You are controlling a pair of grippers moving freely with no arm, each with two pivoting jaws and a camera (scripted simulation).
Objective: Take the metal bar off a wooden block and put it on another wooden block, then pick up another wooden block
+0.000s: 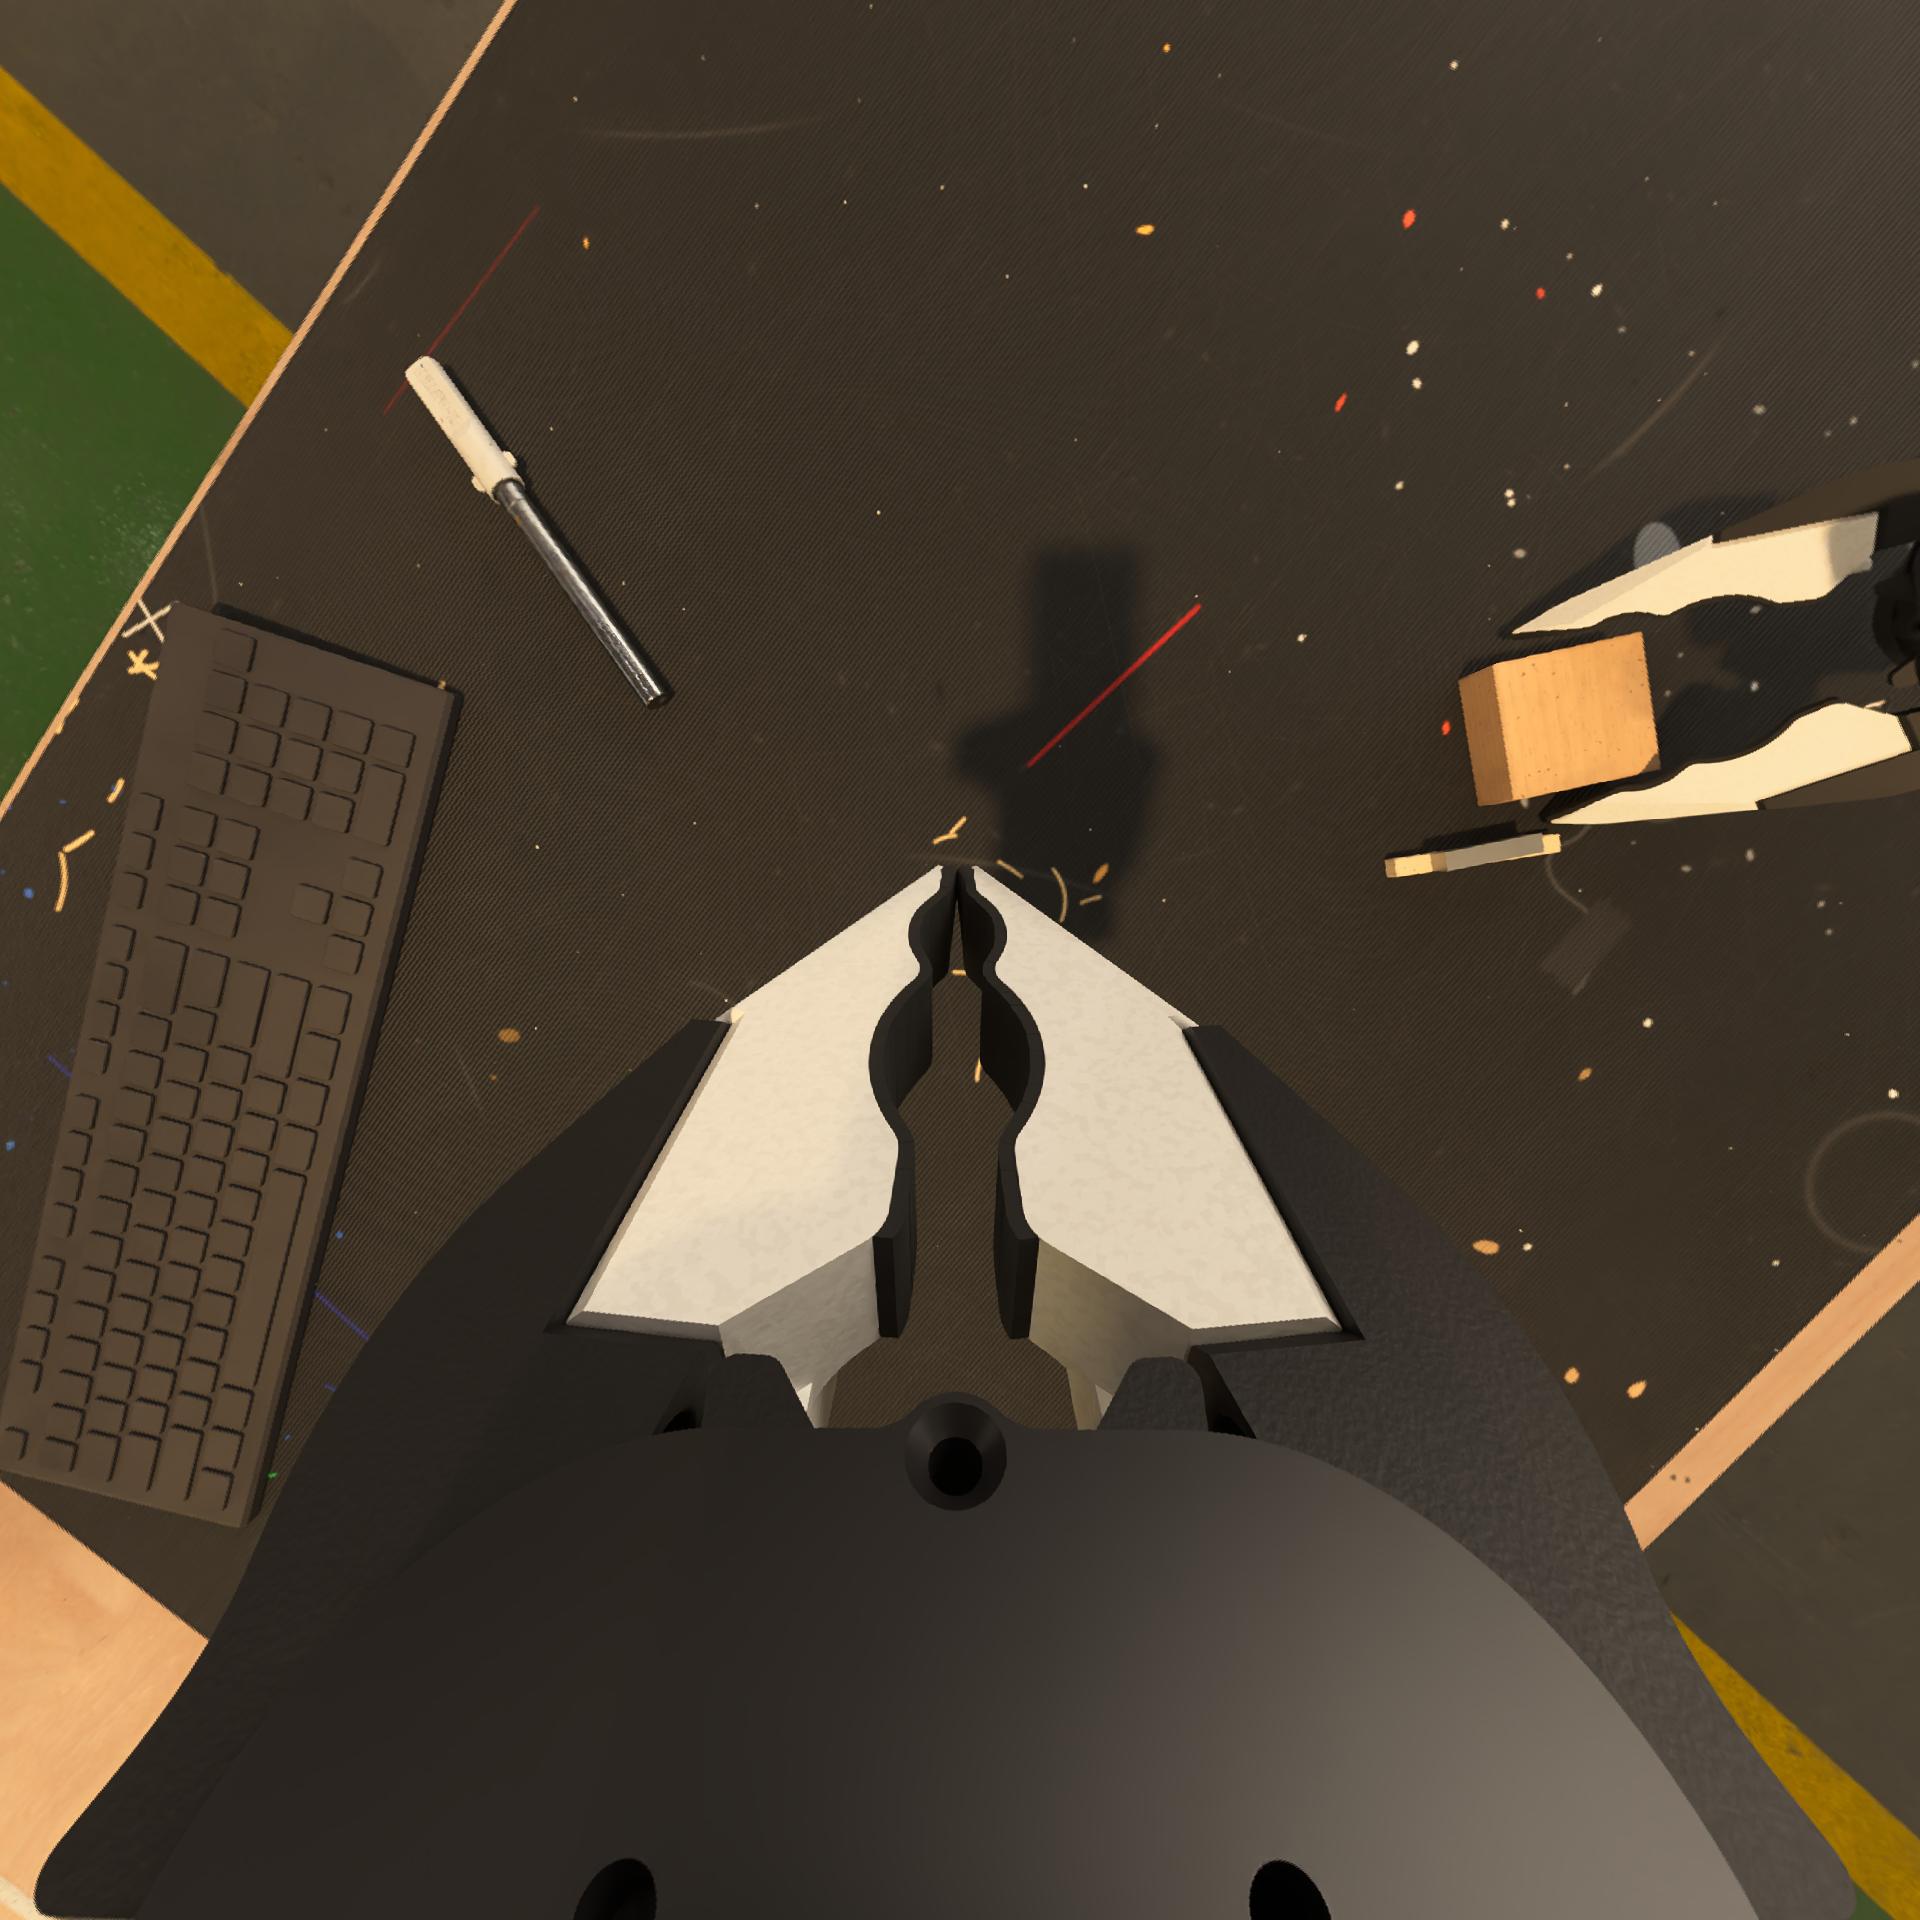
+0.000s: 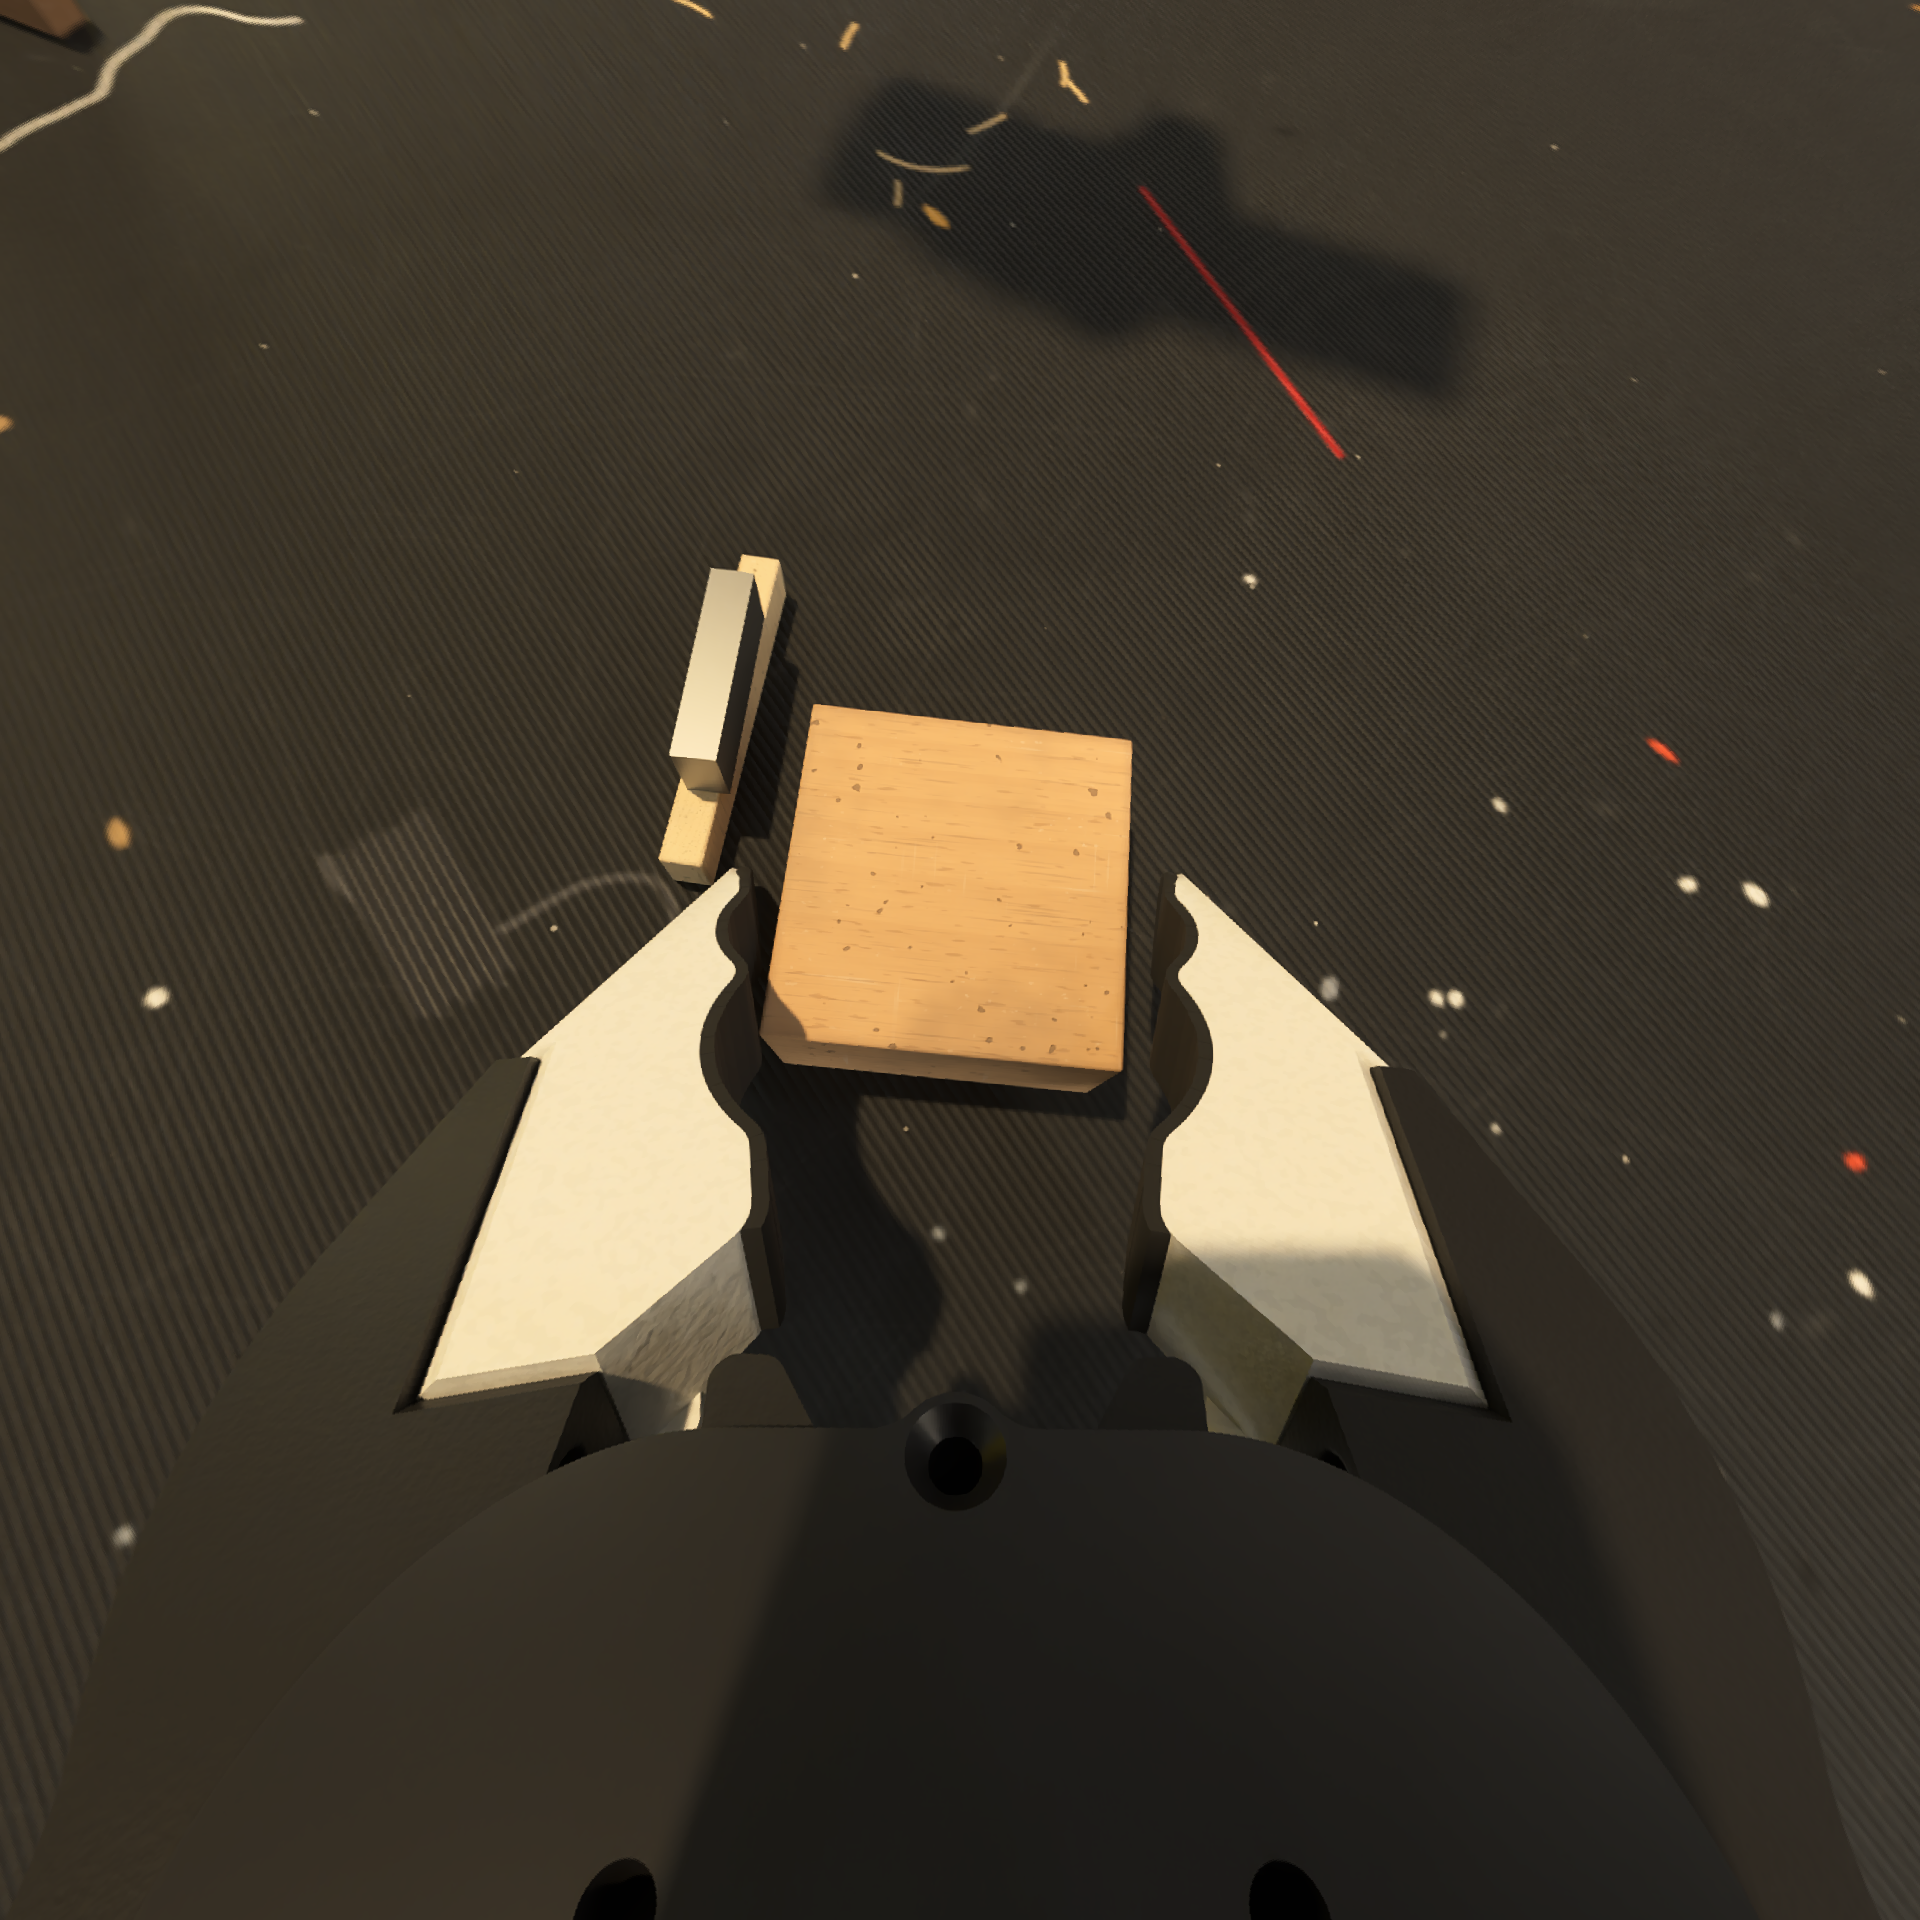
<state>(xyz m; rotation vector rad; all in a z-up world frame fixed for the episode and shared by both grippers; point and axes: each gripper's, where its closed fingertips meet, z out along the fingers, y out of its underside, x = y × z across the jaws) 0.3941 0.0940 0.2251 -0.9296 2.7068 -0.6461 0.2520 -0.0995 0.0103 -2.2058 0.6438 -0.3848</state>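
A light wooden block [image 2: 951, 894] sits on the dark table between the fingers of my right gripper [image 2: 961, 883], which is open. The left finger is close against the block and a gap shows at the right finger. Just left of it, a grey metal bar [image 2: 717, 675] lies on a thin wooden strip [image 2: 688, 840]. In the left wrist view, the right gripper [image 1: 1538, 722] straddles the block [image 1: 1558, 717], with the bar [image 1: 1486, 854] and strip [image 1: 1408, 864] beside it. My left gripper [image 1: 956, 873] is shut and empty above the table, well left of them.
A dark keyboard [image 1: 208, 1039] lies at the table's left edge. A tool with a white handle and metal shaft [image 1: 530, 520] lies beyond it. The table's wooden edge [image 1: 1766, 1382] runs near the lower right. A white cord [image 2: 104, 73] shows far left.
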